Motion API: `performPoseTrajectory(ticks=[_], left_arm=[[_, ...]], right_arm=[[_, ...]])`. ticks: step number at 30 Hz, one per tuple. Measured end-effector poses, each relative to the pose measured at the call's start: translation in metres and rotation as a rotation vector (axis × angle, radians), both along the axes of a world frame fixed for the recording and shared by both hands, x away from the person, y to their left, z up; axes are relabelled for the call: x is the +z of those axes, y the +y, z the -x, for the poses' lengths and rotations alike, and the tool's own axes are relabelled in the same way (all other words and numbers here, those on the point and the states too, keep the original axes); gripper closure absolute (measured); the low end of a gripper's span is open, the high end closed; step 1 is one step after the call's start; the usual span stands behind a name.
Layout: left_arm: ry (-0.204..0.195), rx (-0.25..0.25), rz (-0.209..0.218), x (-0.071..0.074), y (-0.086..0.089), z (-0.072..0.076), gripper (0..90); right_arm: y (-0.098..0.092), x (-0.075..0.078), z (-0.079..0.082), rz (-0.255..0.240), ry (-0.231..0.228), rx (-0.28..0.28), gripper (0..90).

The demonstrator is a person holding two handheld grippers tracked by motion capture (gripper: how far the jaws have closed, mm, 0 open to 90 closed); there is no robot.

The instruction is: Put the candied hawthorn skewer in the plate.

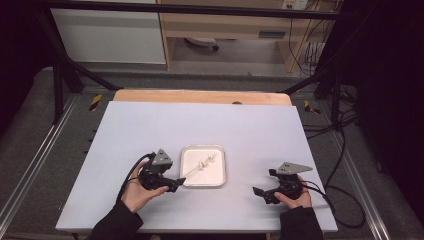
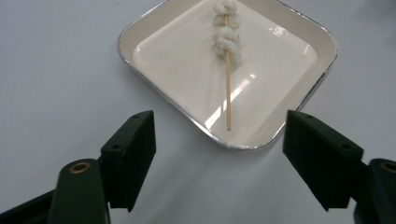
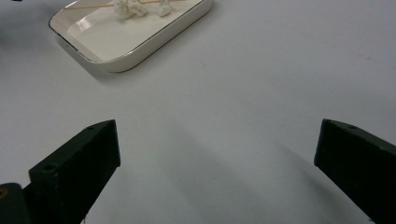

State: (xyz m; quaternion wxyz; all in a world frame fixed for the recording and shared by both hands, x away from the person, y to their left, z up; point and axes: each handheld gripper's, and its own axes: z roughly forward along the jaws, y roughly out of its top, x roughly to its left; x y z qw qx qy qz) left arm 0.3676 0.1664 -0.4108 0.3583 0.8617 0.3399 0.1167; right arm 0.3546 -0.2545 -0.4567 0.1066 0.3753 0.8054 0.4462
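Now both tongs stand released: right tongs [image 1: 261,192] lower right, left tongs [image 1: 176,183] just beside the tray [image 1: 220,167] at centre. If left tongs bump its rim, the skewer [image 1: 199,167] inside may roll.

Black sleeves are worn on both forearms. Left gripper [image 1: 176,185] and right gripper [image 1: 256,191]: black bodies, each topped w/ a grey 3-cornered plate, black cables trailed behind. Blocky black jaws w/ small screw holes are seen; a brass-ringed pivot is seen on the left one.
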Motion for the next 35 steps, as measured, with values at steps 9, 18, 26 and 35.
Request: performPoseTrajectory(ticks=[9,18,26,35], left_arm=[[-0.012,0.041,0.032,-0.011,0.038,0.007,11.1],[-0.023,0.116,0.079,-0.026,0.074,0.018,9.1],[-0.027,0.132,0.084,-0.039,0.093,0.026,7.9],[-0.031,0.113,0.084,-0.042,0.094,0.027,7.8]], right_arm=[[0.000,0.000,0.000,0.000,0.006,0.000,0.8],[0.000,-0.001,0.000,0.006,0.010,0.001,0.8],[0.001,-0.001,0.000,0.007,0.013,-0.001,0.7],[0.002,-0.003,0.001,0.017,0.025,0.000,0.7]])
